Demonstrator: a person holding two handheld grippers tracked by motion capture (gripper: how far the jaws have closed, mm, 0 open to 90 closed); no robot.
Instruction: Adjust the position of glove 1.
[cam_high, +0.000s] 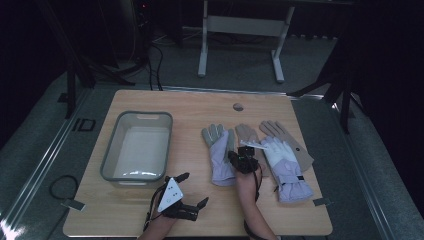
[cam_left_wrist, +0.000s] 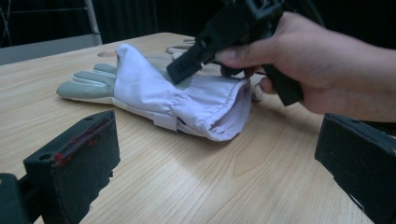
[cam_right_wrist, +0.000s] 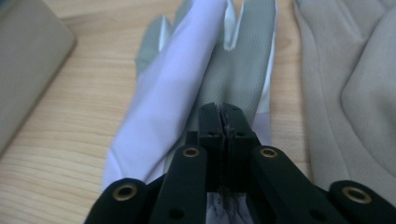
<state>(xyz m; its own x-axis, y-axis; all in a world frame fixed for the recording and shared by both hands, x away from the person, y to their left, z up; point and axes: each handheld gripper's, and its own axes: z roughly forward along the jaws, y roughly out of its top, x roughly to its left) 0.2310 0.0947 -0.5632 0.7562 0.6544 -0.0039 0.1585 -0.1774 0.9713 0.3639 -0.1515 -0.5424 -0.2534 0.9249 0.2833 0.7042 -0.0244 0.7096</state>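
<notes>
right claw (cam_right_wrist: 223, 112) has its jaws pressed together, nothing pinched, over the lilac glove (cam_right_wrist: 187, 79) lying on the bench (cam_high: 200, 107) just beneath. left claw (cam_high: 192, 192) gapes wide, empty, glove ahead.

— What was on the table (cam_high: 150, 210) besides the work?

— A grey plastic tub (cam_high: 112, 150) sat on the left side. It stood upright, and its pale bottom showed.

— And on the right?

— A lilac and white glove (cam_high: 287, 167) lay flat, cuff toward the near edge. It lay partly on top of a tan glove (cam_high: 280, 131). Another tan glove (cam_high: 246, 133) lay just beside those, fingers pointing away.

— Anything farther off?

— A small round grey spot (cam_high: 238, 106) sat near the far edge. Behind the table stood a white metal frame (cam_high: 240, 25) on the grey floor (cam_high: 235, 65) — and a black cable (cam_high: 60, 186) lay curled on the floor at the left.
</notes>
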